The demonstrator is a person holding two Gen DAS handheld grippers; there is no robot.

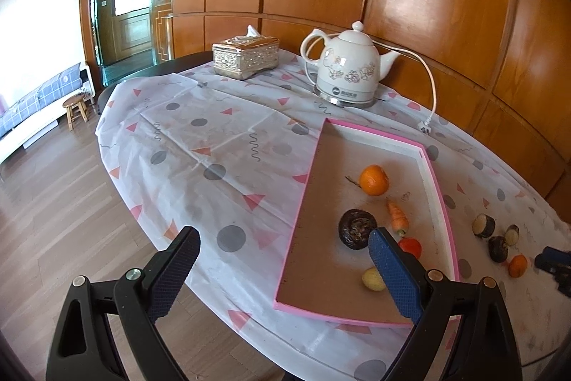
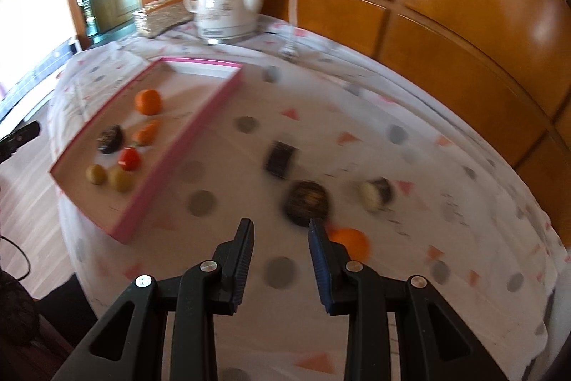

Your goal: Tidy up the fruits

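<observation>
Right claw (image 2: 282,231) beside orange (image 2: 351,243)

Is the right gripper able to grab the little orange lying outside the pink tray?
Probably yes. The right gripper is open and empty, and the small orange lies on the tablecloth just beside its right finger, with nothing on top. It would need to shift slightly right first; the dark round fruit sits close.

We see our left gripper (image 1: 283,250) and right gripper (image 2: 281,232) built alike: glossy black plastic arms with triangular cut-outs, round silver screws at the joints, and dark blue ribbed finger pads (image 1: 394,277).
</observation>
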